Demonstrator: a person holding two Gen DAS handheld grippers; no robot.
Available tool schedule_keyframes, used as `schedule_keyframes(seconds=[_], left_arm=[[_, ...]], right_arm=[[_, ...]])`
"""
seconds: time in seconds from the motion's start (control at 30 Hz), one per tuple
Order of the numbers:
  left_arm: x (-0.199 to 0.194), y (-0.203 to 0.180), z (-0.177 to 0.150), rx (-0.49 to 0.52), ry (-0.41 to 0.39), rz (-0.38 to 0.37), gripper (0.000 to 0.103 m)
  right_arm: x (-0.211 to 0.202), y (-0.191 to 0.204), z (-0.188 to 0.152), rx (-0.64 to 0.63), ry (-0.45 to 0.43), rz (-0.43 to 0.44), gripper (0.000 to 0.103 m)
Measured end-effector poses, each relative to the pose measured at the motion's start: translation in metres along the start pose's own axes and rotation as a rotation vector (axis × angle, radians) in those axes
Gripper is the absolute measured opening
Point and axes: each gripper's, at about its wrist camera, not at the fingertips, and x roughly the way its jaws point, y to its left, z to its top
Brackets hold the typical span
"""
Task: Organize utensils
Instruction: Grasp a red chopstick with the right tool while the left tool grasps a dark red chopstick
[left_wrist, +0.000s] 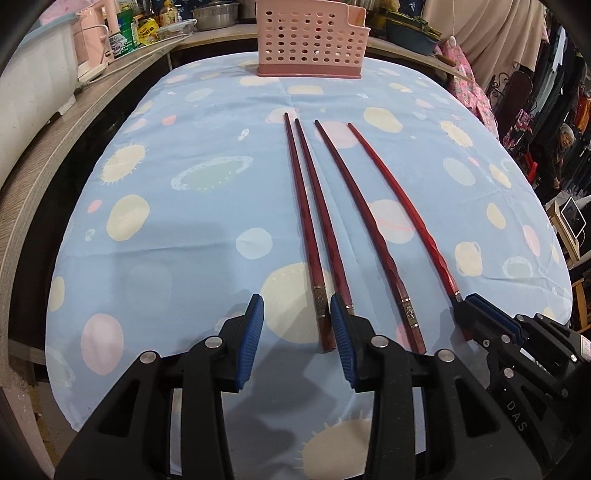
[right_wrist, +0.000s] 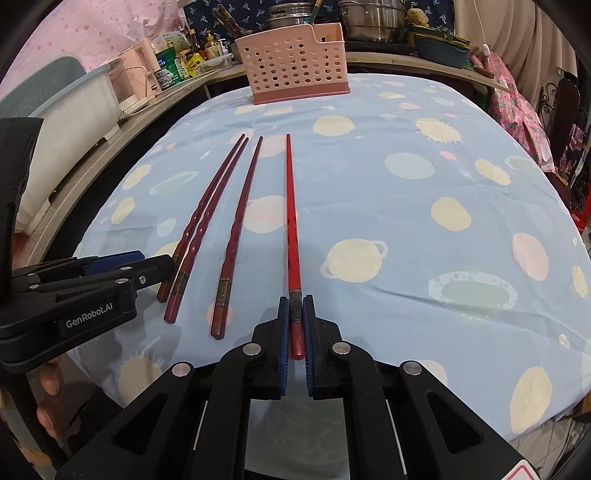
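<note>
- The right tool (right_wrist: 295, 325) is closed on the thick end of the brightest red chopstick (right_wrist: 290, 221); its blue pads (right_wrist: 283, 332) press the handle from both sides, just behind the metal band.
- That chopstick looks to lie flat on the worktop (right_wrist: 424, 206), its thin tip pointing toward the far end, so by my reading the grip is made but the lift has not begun.
- The left tool (left_wrist: 297, 325) is open with nothing between its pads. It sits low over the near ends of the leftmost two chopsticks; its right pad (left_wrist: 341, 332) is just beside or over the second chopstick's (left_wrist: 321, 221) handle, and whether it touches I cannot tell.
- Three darker red chopsticks remain loose: the leftmost chopstick (left_wrist: 301, 206) and the second one close together, the third chopstick (left_wrist: 364, 214) apart from them.
- The pink holder (left_wrist: 310, 40) stands upright at the far end of the worktop, well apart from all four chopsticks. No chopstick can be seen inside it.
- Judged from this, the sorting is at its start: one chopstick is gripped, none delivered, and four still have to go to the holder.
</note>
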Motion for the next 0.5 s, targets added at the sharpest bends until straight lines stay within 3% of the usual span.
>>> schedule_keyframes(seconds=[0.5], left_arm=[[0.0044,-0.0031,-0.0024,0.016,-0.003,0.029,0.035]], right_arm=[[0.0008,0.0001,-0.0009,-0.001,0.003,0.000,0.008]])
